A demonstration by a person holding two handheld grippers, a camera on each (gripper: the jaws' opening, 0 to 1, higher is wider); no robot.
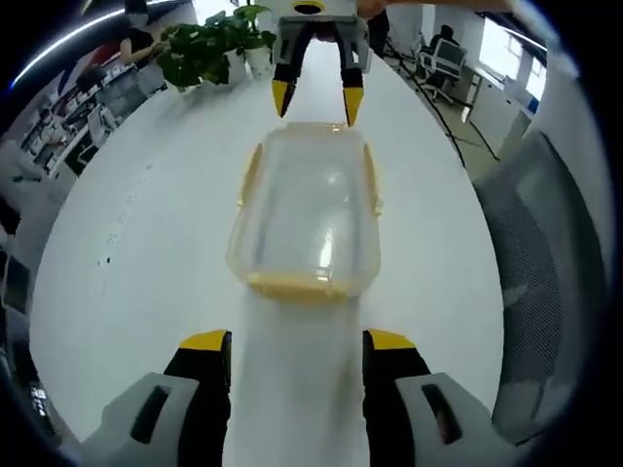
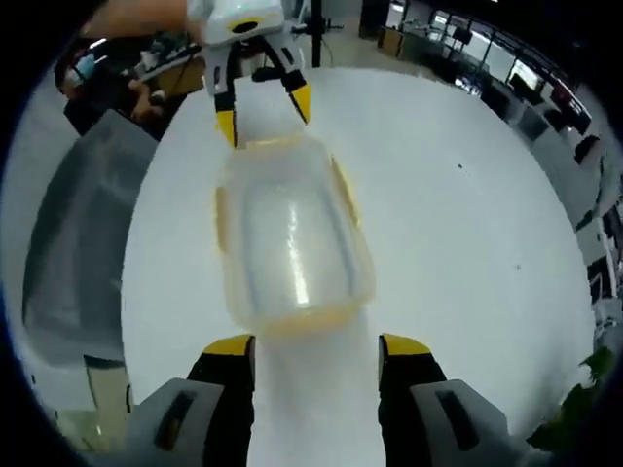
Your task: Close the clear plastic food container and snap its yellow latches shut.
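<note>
The clear plastic food container [image 1: 307, 214] lies lengthwise on the white table [image 1: 127, 214] with its lid resting on top. Yellow latches run along its long sides [image 1: 250, 175] and across the end nearest me [image 1: 307, 284]; I cannot tell whether they are snapped down. My left gripper [image 1: 297, 341] is open just short of that near end, touching nothing. At the far end my right gripper [image 1: 316, 99] is open, its yellow tips close to the container's rim. In the right gripper view the container [image 2: 292, 233] lies between the open right gripper [image 2: 316, 345] and the open left gripper [image 2: 263, 115].
A potted plant [image 1: 209, 44] stands at the far end of the table. A grey mesh office chair [image 1: 545, 253] is pushed up to one long edge, also seen as the chair [image 2: 78, 224]. Desks and seated people fill the background.
</note>
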